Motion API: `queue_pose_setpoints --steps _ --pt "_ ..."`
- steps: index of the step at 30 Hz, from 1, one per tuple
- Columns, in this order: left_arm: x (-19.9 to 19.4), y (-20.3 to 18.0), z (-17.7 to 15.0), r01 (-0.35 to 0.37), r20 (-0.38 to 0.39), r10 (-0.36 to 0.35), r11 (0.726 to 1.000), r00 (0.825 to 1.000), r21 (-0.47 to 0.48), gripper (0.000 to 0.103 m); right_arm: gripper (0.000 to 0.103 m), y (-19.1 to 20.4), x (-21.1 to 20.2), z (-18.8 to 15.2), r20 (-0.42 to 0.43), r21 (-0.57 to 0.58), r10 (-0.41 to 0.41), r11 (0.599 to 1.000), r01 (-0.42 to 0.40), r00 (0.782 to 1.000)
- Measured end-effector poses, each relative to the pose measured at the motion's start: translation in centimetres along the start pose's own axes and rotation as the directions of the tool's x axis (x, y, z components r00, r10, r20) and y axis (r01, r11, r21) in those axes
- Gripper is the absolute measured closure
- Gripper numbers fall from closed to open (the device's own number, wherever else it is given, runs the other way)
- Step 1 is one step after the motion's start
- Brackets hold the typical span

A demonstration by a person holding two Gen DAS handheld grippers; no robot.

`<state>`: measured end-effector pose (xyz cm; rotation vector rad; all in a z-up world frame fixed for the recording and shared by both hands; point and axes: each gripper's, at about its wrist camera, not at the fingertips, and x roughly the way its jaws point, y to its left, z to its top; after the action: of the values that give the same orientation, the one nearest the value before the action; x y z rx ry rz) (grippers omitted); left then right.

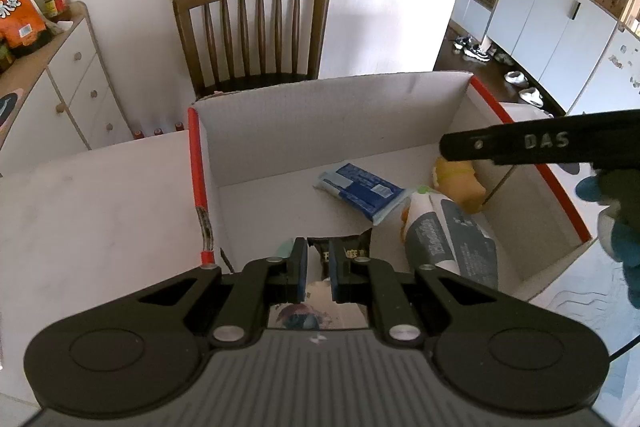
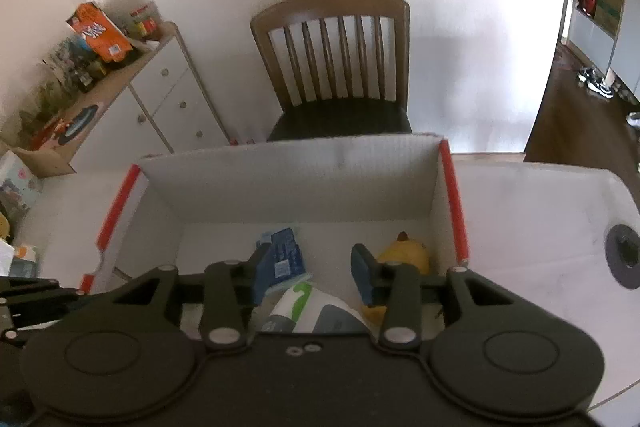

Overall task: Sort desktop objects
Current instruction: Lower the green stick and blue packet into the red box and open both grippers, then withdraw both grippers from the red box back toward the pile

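Observation:
A white cardboard box [image 1: 320, 119] with red edges stands on the table. On its floor lie a blue tissue pack [image 1: 360, 193], a white and grey tube [image 1: 440, 231] and a yellow toy [image 1: 460, 183]. My left gripper [image 1: 320, 251] hangs over the box's near left corner, shut on a small dark snack packet [image 1: 348, 247]. My right gripper [image 2: 314, 271] stands open above the box's floor, and its pads touch nothing. Below it lie the tube [image 2: 308, 307], the blue pack [image 2: 282, 255] and the yellow toy [image 2: 408, 253]. One of its fingers [image 1: 540, 143] crosses the left wrist view.
A wooden chair [image 1: 252, 27] stands behind the box [image 2: 300, 183] against the wall. A white drawer cabinet [image 1: 76, 87] with jars and an orange bag is at the left. A dark round fitting [image 2: 622, 257] sits in the table at the right. A gloved hand [image 1: 616, 219] is at the right edge.

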<state>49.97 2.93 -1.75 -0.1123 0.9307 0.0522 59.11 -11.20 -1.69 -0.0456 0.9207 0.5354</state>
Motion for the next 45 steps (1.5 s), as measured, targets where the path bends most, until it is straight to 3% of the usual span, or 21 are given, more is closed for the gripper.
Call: queue_pose_setpoints --steps 22,34,45 --pt "-8.0 -2.5 -1.9 0.040 0.059 -0.042 0.999 0.997 0.032 0.093 0.058 1.7 -9.1 -2.8 0.047 -0.104 0.057 0.993 -0.052 0.997" --pt "-11.1 -3.1 -4.3 0.053 0.078 -0.055 0.998 0.995 0.030 0.093 0.055 2.8 -13.9 -6.8 0.056 -0.133 0.076 0.989 -0.068 0.995" --pt "-13.7 -3.4 -7.5 0.066 0.070 -0.069 0.996 0.995 0.053 0.093 0.043 4.6 -17.5 -11.1 0.073 -0.161 0.071 0.985 -0.058 0.995"
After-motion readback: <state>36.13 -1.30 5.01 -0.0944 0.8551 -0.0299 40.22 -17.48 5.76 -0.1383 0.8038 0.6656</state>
